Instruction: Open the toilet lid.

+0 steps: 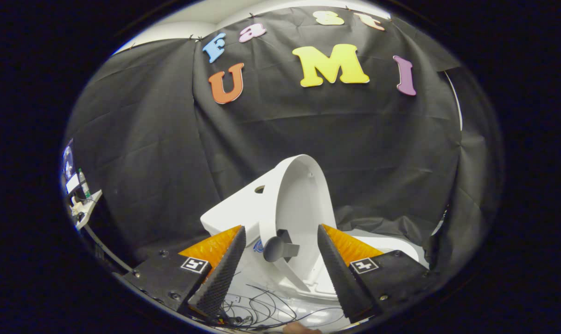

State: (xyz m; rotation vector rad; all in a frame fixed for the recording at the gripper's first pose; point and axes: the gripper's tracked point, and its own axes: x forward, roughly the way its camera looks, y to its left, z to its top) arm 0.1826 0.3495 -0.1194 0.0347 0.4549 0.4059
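Note:
The white toilet lid stands raised, nearly upright, leaning back toward the white tank behind it. A small grey knob handle sticks out from the lid's lower edge. My gripper is open, its two fingers spread on either side of the lid's lower part and the knob. Neither finger touches the lid. The white toilet seat and bowl rim lie low beyond the right finger.
Black cloth walls close the booth behind and beside the toilet. Thin black cables lie tangled on the white surface below the fingers. A small stand with bottles and gear sits far off beyond the left finger.

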